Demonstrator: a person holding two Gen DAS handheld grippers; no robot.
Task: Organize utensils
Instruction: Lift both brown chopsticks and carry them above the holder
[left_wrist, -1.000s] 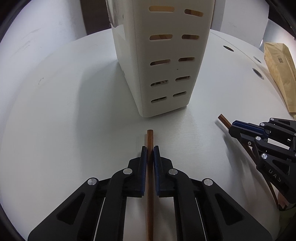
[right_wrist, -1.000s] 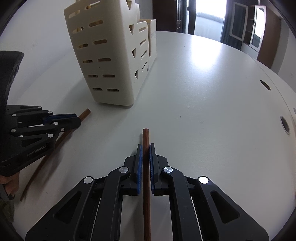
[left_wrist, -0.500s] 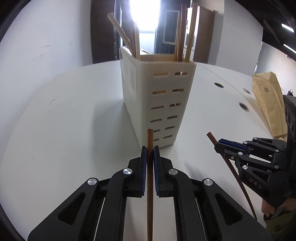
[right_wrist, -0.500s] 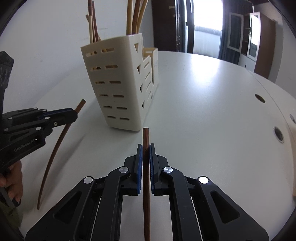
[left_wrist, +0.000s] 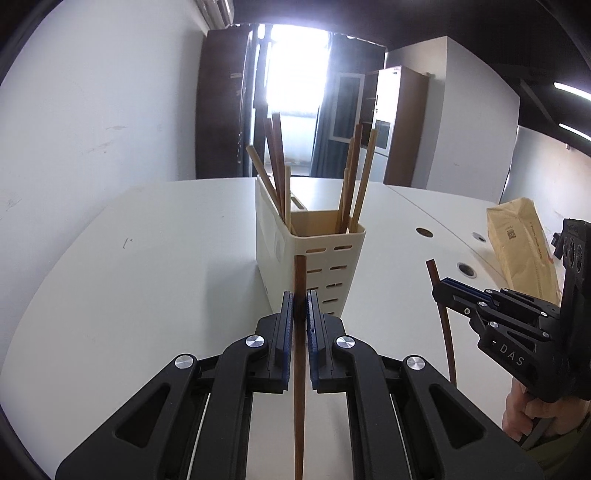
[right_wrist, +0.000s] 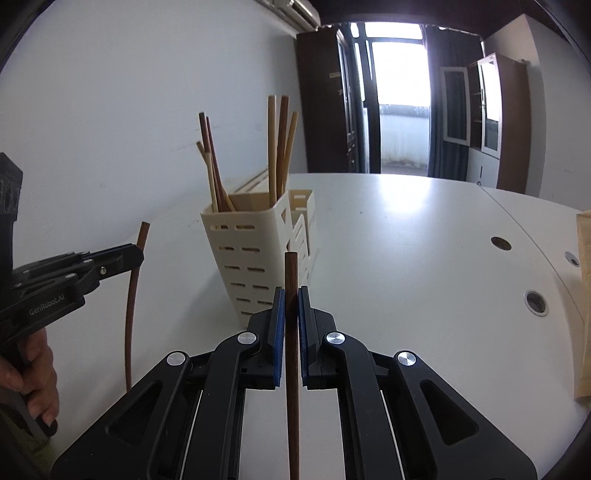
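Left gripper (left_wrist: 300, 295): we see its blue-padded fingers (left_wrist: 286, 321) nearly closed, clamped on a dark brown chopstick (left_wrist: 299, 354) that runs straight down the middle of our left wrist view, its blunt end poking out towards 12 o'clock.
Right gripper (right_wrist: 291, 291): same story, fingers (right_wrist: 277, 317) pressed together on a second dark chopstick (right_wrist: 291, 350), its end also sticking out at 12 o'clock.
Each other's view: from the left wrist camera we find the right gripper at 3 o'clock; from the right wrist camera the left one sits at 9 o'clock, its stick hanging down below the fingers, the lower tip near the table.
Utensil holder (left_wrist: 325, 266): cream, slotted, upright on the white table (left_wrist: 147, 277), just beyond the left-held stick at 12 o'clock; in the right view at 11 o'clock.
Inside the holder: we count several light and dark chopsticks (right_wrist: 280, 147), leaning against the left and right sides of its front compartment.
Brown paper bag (left_wrist: 521, 247): at 2 o'clock in the left view, well apart from the holder.
Hands: a person's hand (right_wrist: 33, 365) grips the left handle.
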